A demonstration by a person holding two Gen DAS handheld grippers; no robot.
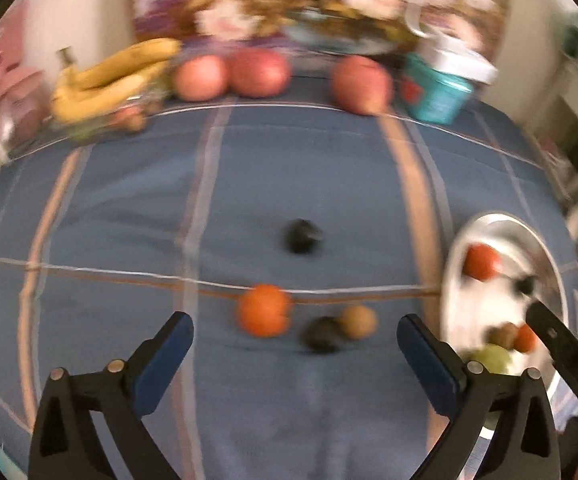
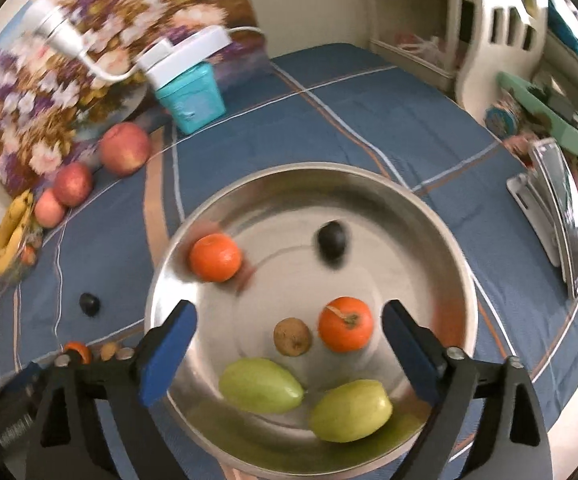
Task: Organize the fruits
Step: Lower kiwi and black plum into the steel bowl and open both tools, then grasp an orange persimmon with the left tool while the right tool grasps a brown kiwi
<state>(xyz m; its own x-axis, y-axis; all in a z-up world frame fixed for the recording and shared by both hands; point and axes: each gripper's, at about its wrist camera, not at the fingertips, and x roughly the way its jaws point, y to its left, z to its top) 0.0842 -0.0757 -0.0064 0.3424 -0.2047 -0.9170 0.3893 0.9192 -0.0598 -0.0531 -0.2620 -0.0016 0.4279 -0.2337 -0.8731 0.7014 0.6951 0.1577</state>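
A steel plate point(image 2: 429, 216) holds two oranges point(image 2: 215, 257) point(image 2: 345, 329), a dark plum point(image 2: 331, 241), a small brown fruit point(image 2: 292, 336) and two green fruits point(image 2: 261, 385) point(image 2: 351, 410). My right gripper point(image 2: 289, 344) is open and empty above the plate. My left gripper point(image 1: 295, 344) is open and empty over the blue cloth, just short of an orange point(image 1: 264, 310), a dark plum point(image 1: 323, 334) and a brown fruit point(image 1: 357, 321). Another plum point(image 1: 301, 235) lies farther out. The plate point(image 1: 501, 228) shows at the right of the left wrist view.
Bananas point(image 1: 113, 76) and three apples, the nearest point(image 1: 361, 84), lie along the table's far edge in front of a flower picture. A teal box point(image 1: 435, 94) with a white lid stands at the far right. A phone stand point(image 2: 561, 216) is right of the plate.
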